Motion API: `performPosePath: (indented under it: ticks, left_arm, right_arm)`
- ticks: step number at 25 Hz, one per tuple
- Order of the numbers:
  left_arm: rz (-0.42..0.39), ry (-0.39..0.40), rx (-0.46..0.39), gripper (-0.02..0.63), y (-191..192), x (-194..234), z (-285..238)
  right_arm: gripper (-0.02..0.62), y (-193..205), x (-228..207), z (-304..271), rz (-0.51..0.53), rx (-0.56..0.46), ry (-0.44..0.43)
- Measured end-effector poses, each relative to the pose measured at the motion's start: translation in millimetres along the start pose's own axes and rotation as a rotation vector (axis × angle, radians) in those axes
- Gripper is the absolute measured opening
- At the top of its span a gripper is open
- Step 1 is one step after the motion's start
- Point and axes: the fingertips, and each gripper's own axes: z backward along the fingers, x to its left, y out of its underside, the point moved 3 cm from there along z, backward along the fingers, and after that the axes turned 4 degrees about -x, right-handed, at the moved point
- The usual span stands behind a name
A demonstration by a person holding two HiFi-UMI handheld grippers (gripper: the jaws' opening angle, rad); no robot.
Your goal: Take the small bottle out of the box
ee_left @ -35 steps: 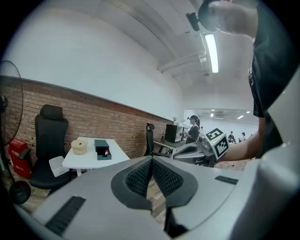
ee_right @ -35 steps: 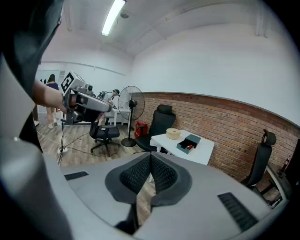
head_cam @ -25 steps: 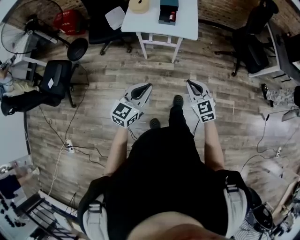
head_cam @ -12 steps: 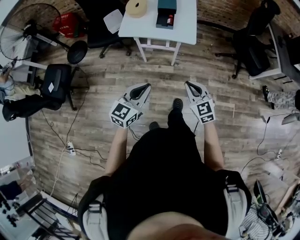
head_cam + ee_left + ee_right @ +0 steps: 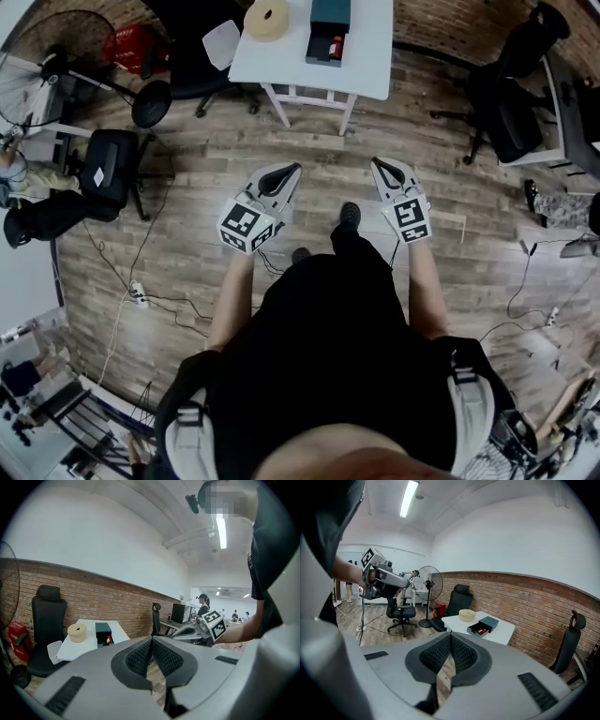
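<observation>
A white table (image 5: 367,58) stands ahead on the wooden floor. On it lies a dark teal box (image 5: 328,22) with its drawer pulled out, and a small red bottle (image 5: 335,44) lies in the drawer. My left gripper (image 5: 298,169) and right gripper (image 5: 374,163) are both shut and empty, held side by side well short of the table. In the left gripper view the box (image 5: 102,631) and bottle (image 5: 108,640) show beyond the closed left gripper (image 5: 151,641). The right gripper (image 5: 450,637) points toward the box (image 5: 486,623) and bottle (image 5: 482,631).
A tan tape roll (image 5: 267,18) sits on the table left of the box. Black office chairs stand at the left (image 5: 114,161), behind the table (image 5: 197,61) and at the right (image 5: 506,98). A fan (image 5: 52,52) and floor cables (image 5: 141,291) lie to the left.
The table and box have come nearer in the head view as the person walks toward them. Both grippers keep the same pose, shut and empty.
</observation>
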Motion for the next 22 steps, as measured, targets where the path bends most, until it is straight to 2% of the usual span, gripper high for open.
performPosePath:
  ticks: [22]
  left_arm:
    - [0.002,-0.103,-0.010,0.020,-16.6,9.8,-95.0]
  right_arm:
    - [-0.003,15.8,-102.7,-28.6,0.032,-0.006,-0.096]
